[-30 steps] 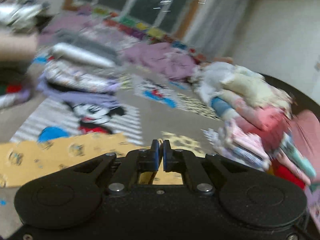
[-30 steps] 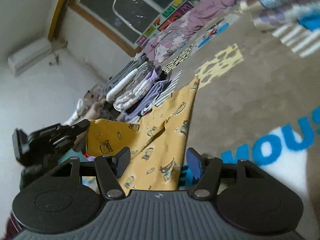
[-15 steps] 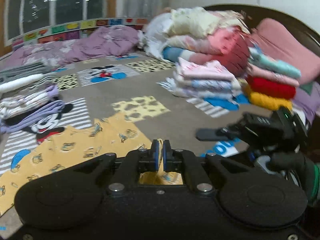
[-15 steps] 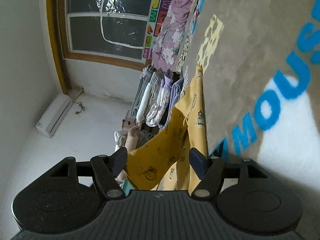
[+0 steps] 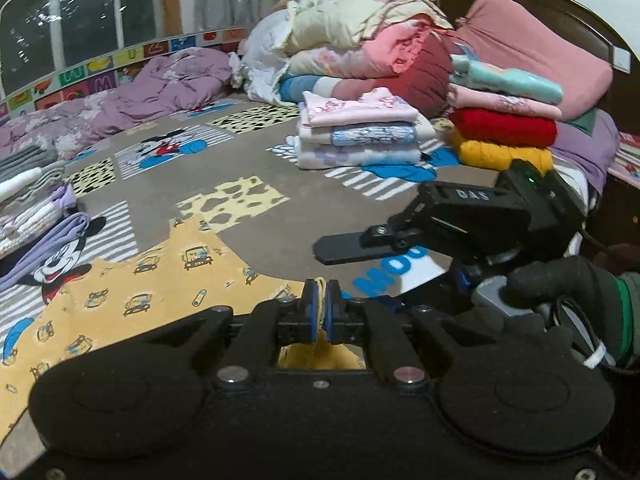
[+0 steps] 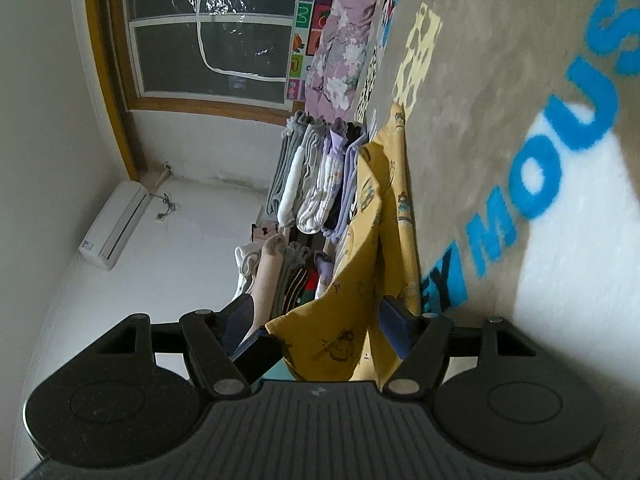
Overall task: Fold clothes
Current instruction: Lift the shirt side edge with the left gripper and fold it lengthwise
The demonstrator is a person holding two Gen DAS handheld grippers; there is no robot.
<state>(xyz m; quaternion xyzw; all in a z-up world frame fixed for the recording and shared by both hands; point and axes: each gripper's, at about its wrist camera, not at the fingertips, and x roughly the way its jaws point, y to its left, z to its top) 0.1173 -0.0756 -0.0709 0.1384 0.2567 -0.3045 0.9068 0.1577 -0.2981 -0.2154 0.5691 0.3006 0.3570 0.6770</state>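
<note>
One pinch only: left gripper (image 5: 319, 304) clamped on yellow garment (image 5: 152, 280); right gripper (image 6: 320, 330) wide, cloth loose between jaws. Risk: unheld edge toward 12 o'clock sags, fold skews.

We lose the yellow garment (image 5: 132, 292) under the left gripper (image 5: 320, 312) body; the bed's (image 6: 500, 92) blue lettering (image 6: 560, 152) is cut off; the right gripper (image 5: 460, 224) is half hidden.

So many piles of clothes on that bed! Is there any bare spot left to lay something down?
Yes: the middle of the cartoon bedspread lies bare, between the yellow garment, the lilac quilt and the pink folded stack. It is crowded on the far right by the red and yellow stack, and on the left by the grey folded pile.
</note>
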